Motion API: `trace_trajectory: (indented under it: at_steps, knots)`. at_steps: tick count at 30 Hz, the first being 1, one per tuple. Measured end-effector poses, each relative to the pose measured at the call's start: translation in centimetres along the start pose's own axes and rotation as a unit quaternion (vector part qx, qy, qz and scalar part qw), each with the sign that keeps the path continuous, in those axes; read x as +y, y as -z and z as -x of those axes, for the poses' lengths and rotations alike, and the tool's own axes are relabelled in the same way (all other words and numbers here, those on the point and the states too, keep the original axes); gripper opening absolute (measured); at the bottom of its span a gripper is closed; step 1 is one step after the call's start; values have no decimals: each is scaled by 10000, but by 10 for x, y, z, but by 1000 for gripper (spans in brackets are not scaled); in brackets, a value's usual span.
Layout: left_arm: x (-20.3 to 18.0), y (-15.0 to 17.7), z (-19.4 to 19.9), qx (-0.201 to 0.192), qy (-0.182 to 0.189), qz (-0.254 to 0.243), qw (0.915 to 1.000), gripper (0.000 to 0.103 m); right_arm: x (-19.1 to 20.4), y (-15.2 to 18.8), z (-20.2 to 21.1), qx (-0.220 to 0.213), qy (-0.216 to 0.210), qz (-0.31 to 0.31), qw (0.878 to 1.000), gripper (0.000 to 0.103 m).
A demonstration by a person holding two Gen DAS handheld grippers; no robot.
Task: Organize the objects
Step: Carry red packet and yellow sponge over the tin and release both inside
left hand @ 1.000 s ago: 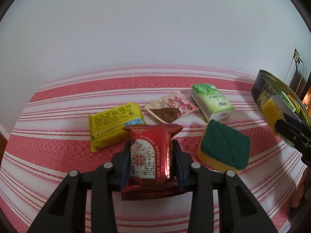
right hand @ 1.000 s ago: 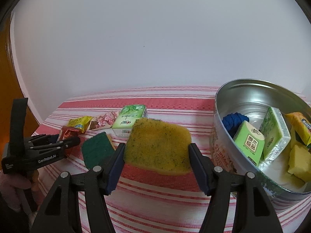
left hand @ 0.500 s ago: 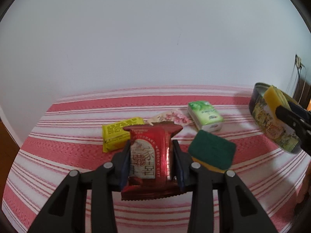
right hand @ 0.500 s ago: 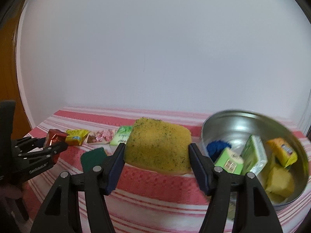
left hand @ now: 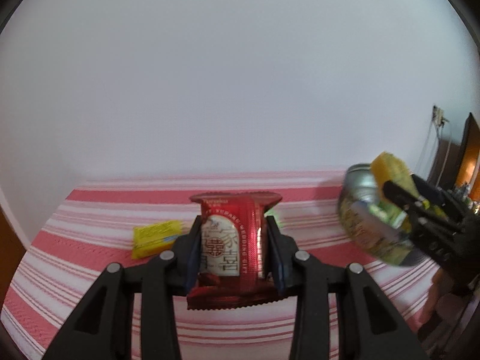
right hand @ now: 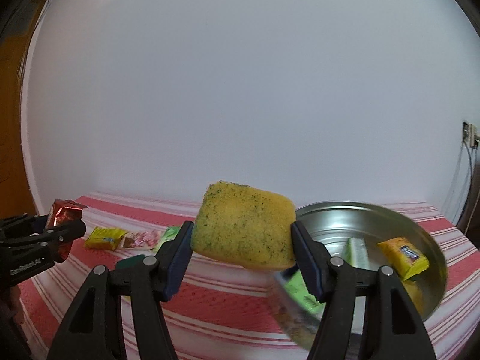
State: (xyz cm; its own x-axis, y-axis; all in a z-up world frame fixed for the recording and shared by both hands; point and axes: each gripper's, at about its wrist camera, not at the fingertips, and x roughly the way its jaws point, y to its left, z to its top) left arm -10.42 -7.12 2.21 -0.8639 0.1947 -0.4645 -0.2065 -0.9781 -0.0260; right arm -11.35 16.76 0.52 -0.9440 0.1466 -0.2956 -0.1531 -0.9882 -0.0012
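Your right gripper (right hand: 241, 240) is clamped on the yellow sponge (right hand: 244, 228), up off the striped cloth (right hand: 210, 300). The round tin (right hand: 420, 240) sits just right of it with packets inside. Your left gripper (right hand: 64, 231) pinches a red packet (right hand: 64, 211) at far left.

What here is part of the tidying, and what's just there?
Part of the job:
red packet in left tool
yellow sponge in right tool
metal tin
yellow packet

Just there:
striped cloth
white wall
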Motion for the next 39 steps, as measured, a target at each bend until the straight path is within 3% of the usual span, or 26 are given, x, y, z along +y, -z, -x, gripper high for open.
trace_trajectory:
  at_steps: [7,21,28,39]
  knots:
    - [-51,-10,-3,-13,566,-56,9984,37,-45,1,10,-215,399,-8,9990,66]
    - [-148,-16,-29,112,1240,-379,9915,37,-147,9,-9,63,1272,-119,9918,66]
    - [-192,-20,-50,185,1415,-455,9887,37,-165,10,-24,450,1229,-242,9911,66]
    - [-214,-13,-93,486,1376,-329,9888,37,-184,14,-52,1073,820,-306,9904,67]
